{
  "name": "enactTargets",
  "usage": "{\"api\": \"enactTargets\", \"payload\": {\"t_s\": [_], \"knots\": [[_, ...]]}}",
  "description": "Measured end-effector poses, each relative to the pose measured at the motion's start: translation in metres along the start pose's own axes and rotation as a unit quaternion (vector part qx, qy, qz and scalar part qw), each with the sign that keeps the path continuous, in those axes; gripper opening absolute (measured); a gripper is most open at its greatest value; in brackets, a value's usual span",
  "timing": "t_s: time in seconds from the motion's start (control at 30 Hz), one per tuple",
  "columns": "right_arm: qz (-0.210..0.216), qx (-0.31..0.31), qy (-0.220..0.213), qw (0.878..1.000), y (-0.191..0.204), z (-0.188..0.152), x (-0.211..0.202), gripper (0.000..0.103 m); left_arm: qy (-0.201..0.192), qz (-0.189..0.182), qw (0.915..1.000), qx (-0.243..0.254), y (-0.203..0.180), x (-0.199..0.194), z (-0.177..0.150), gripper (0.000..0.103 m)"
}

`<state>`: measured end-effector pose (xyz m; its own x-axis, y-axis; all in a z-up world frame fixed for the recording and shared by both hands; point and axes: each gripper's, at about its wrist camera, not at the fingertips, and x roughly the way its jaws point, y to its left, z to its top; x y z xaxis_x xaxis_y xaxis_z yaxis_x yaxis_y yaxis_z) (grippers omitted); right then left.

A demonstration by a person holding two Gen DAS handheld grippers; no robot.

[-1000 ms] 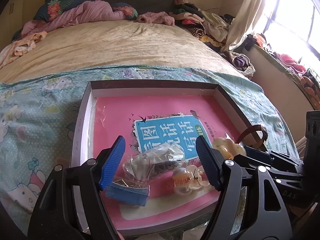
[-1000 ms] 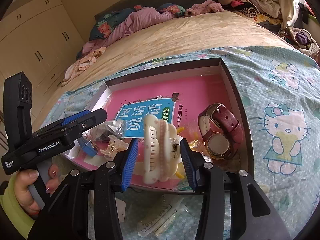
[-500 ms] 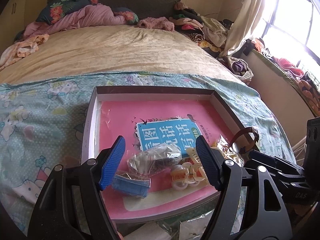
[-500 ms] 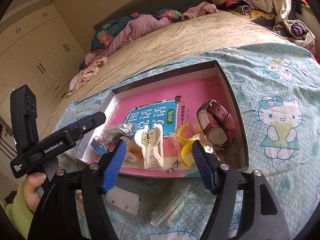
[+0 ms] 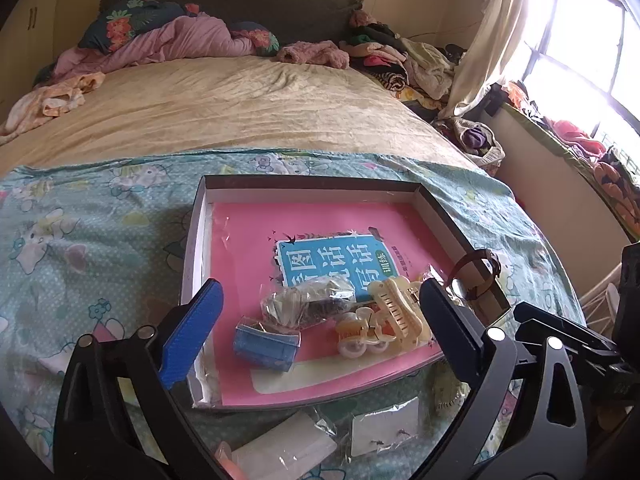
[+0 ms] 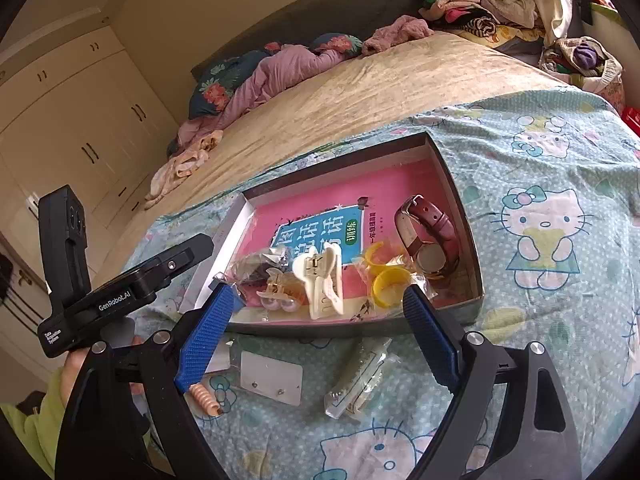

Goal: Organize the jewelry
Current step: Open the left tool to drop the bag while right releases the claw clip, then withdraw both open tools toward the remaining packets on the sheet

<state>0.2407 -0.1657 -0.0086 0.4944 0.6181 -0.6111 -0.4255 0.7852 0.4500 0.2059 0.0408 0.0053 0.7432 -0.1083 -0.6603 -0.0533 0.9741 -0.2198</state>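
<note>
A shallow grey box lined with a pink book lies on the bedspread. In it are a cream hair claw, a small pearl clip, a blue case and a clear bag of dark jewelry. My left gripper hovers over the box's near edge, jaws opening wide, nothing between them. In the right wrist view the cream hair claw lies free beside yellow rings and a maroon watch. My right gripper is above them, jaws opening and empty.
On the spread in front of the box lie an earring card, a clear packet and a coiled hair tie. A hand holds the left gripper at the left. Heaped bedding and clothes lie far behind.
The right gripper let go of the cream hair claw, which now lies in the box. Both grippers drew back and up, and the left jaws spread wider.
</note>
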Motion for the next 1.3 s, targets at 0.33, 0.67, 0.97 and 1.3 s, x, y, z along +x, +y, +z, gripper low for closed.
{"api": "enactTargets", "payload": {"t_s": [0.33,0.67,0.97,1.3], "knots": [[-0.001,-0.007,-0.019,1.000,0.009,0.000,-0.021,0.086,-0.013,0.000,0.9999,0.000,-0.002,-0.025,-0.003,0.093],[0.002,-0.019,-0.037,0.999,0.022,-0.001,-0.043,0.086,-0.030,0.000,0.9995,0.003,-0.001,-0.049,-0.005,0.093],[0.005,-0.025,-0.041,0.999,0.033,-0.004,-0.054,0.086,-0.039,0.001,0.9992,0.006,0.001,-0.067,-0.010,0.093],[-0.001,-0.044,-0.040,0.998,0.044,-0.013,-0.066,0.086,-0.036,0.006,0.9992,0.013,0.006,-0.080,-0.028,0.093]]}}
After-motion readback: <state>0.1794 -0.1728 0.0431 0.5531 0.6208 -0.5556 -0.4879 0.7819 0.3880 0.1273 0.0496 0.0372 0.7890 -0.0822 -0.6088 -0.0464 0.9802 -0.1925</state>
